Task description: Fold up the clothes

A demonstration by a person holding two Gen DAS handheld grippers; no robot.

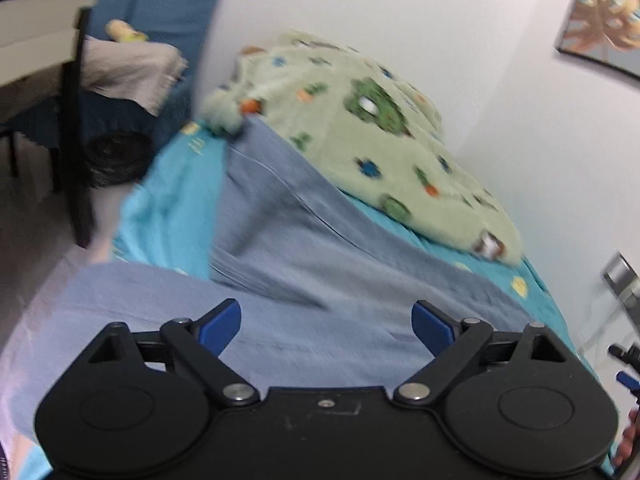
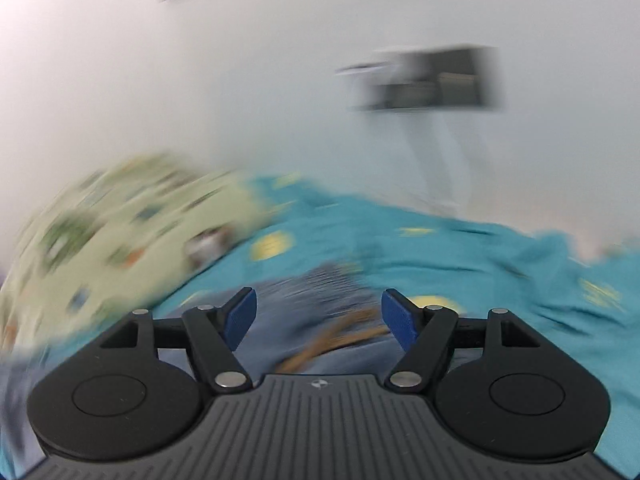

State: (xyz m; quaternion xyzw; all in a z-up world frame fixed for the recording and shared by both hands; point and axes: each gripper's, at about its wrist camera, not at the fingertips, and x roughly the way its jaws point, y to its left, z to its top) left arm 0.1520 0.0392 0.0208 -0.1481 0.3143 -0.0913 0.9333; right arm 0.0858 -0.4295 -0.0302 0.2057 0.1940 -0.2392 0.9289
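A bed (image 1: 172, 208) with a teal sheet fills both views, set against a white wall (image 1: 440, 40). On its far side lies a green fleece blanket (image 1: 360, 120), patterned with small shapes. The garment (image 1: 304, 248) to fold, blue-grey cloth, is spread over the near half of the bed, its far edge touching the blanket. To the left stand a chair leg (image 1: 78, 140) and a blue sofa (image 1: 160, 4); a picture (image 1: 604, 16) hangs on the wall to the right.

The step in hand looks like the approach before a grasp: the garment lies loose and creased, not yet folded, and neither tool has hold of it. The next move likely calls for lowering each gripper to an edge or corner of the cloth, closing on one layer only, and keeping clear of the sheet beneath.

The left gripper (image 1: 326, 326) hovers over the near part of the garment, jaws wide apart, nothing between them. The right gripper (image 2: 319, 316) is also spread wide and empty, above a blue-grey part of the garment (image 2: 320, 300) with an orange-brown strip; that view is heavily blurred, so whether the pads touch the cloth cannot be told.
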